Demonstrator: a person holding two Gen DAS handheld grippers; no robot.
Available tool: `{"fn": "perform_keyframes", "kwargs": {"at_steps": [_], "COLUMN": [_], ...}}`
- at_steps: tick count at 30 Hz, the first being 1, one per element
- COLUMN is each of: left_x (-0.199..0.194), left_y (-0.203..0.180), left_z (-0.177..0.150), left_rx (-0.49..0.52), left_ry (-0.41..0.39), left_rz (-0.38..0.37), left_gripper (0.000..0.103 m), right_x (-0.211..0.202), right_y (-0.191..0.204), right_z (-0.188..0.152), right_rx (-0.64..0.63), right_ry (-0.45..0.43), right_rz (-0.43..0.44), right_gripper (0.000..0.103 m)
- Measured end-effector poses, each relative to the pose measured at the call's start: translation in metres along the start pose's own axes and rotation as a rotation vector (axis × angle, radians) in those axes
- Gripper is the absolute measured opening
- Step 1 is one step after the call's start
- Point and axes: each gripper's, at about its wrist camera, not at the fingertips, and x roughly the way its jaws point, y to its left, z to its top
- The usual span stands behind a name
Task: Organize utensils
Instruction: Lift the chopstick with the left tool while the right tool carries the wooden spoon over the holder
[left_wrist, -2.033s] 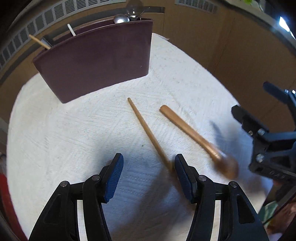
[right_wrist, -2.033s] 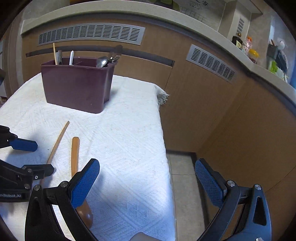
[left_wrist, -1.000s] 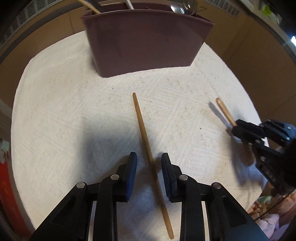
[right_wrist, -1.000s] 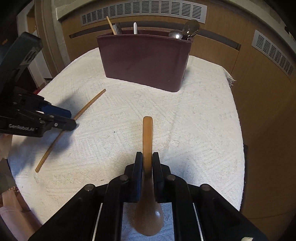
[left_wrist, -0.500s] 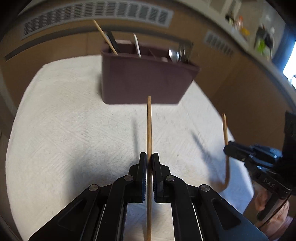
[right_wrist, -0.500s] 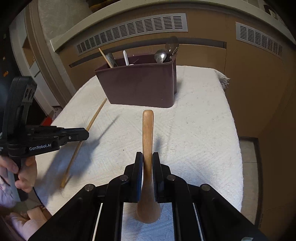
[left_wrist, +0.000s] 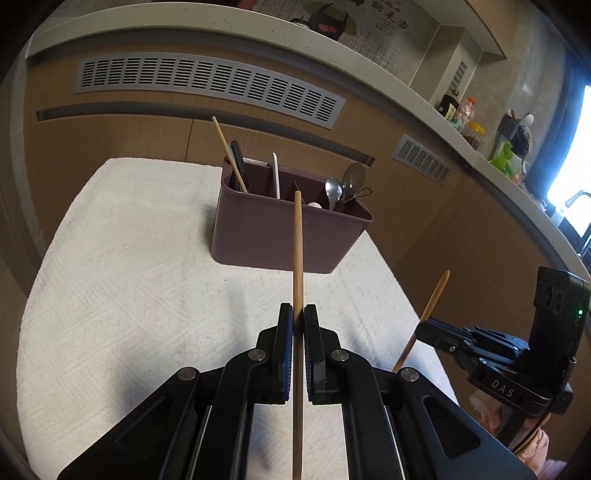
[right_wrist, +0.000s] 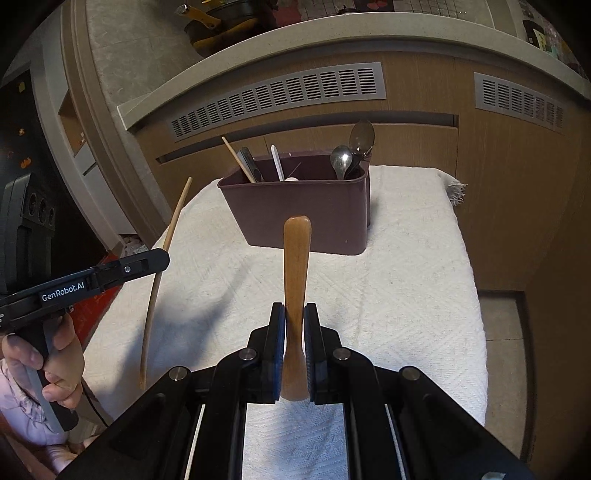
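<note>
The table (right_wrist: 406, 280) wears a white woven cloth. At its far end stands the maroon caddy (right_wrist: 303, 218), with spoons, a chopstick and a white handle upright inside; its dividers are hard to make out. The left claw (left_wrist: 298, 321), marked "GenRobot.AI", pinches a wooden chopstick (left_wrist: 297, 258) above the cloth, long axis aimed far toward the caddy, near end cut off. The right claw (right_wrist: 294, 321), marked "DAS", clamps a wooden spoon (right_wrist: 295, 266), handle pointing far, bowl near and partly hidden.

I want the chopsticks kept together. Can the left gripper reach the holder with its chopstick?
Probably yes. The left gripper holds its chopstick above the cloth, and nothing lies between it and the holder.
</note>
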Motion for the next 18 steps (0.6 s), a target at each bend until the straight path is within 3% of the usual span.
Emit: {"fn": "perform_keyframes", "kwargs": {"at_steps": [14, 18], "left_x": [-0.005, -0.013], "left_y": [0.000, -0.008], "left_z": [0.006, 0.031], "left_rx": [-0.011, 0.005], "left_ry": [-0.042, -0.097], "left_rz": [0.002, -0.018], "left_gripper": [0.006, 0.006], "right_x": [-0.009, -0.019], "right_y": [-0.002, -0.001], "right_z": [0.005, 0.023], "right_rx": [0.007, 0.002], "right_ry": [-0.021, -0.061], "right_rz": [-0.004, 0.000], "right_gripper": [0.009, 0.009]}}
